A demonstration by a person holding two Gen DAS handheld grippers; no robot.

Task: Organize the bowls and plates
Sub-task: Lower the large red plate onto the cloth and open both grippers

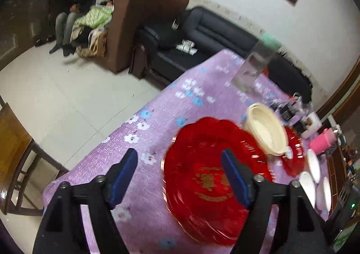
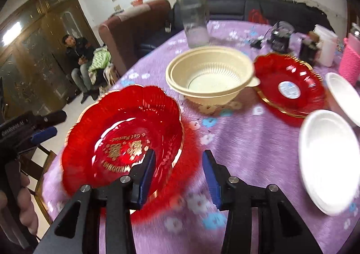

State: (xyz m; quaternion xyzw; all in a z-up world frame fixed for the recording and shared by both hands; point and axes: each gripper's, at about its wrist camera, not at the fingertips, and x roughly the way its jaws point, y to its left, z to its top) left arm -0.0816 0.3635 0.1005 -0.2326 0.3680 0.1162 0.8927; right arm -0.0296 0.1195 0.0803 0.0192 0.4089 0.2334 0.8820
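While both grippers are hanging released, the large red plate point(image 2: 122, 139) is lying flat on the table point(image 2: 243, 159); right gripper point(image 2: 178, 176) is straddling its near rim, left gripper point(image 1: 180, 177) its left edge, likely framing a two-sided lift toward the smaller red plate point(image 2: 290, 87).

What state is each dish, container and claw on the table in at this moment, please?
Large red plate: upright on the cloth, empty, ungripped.
Cream bowls: nested, upright, empty.
Small red plate: flat, sticker in its centre.
White bowls: upright, empty.
Clear jar: standing, green lid on.
Left claw: open, one finger over the large red plate.
Right claw: open, holding nothing.
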